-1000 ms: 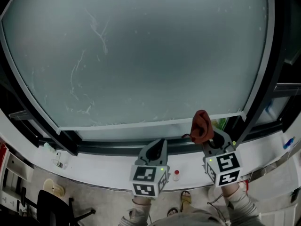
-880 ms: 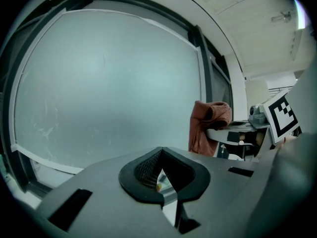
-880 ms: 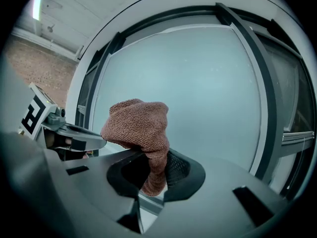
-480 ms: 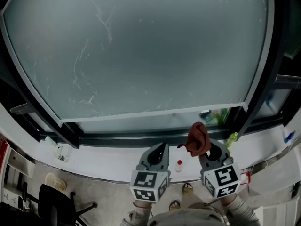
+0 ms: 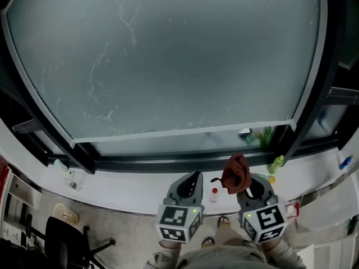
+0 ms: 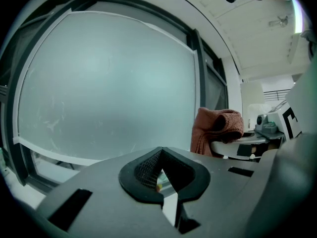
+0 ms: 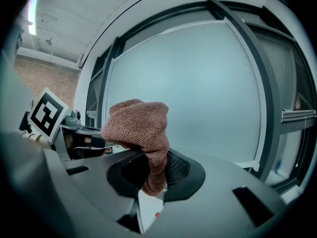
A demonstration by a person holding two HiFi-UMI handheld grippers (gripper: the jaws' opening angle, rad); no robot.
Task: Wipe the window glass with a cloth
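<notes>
Barely started, judging by the window glass (image 5: pixel 185 60): pale smears and scratchy streaks (image 5: pixel 98 77) across its left part, specks along the lower edge, no wiped patch to be seen. Right tongs (image 5: pixel 253 188) clamped on a fold of the reddish-brown cloth (image 5: pixel 235 172), bunched upright above the jaws, low down by the white sill (image 5: pixel 112 186), short of the glass and not touching it. Left tongs (image 5: pixel 190 182) just beside, pressed together on nothing. Left to do, probably: raising the cloth to the pane, then the whole wipe
</notes>
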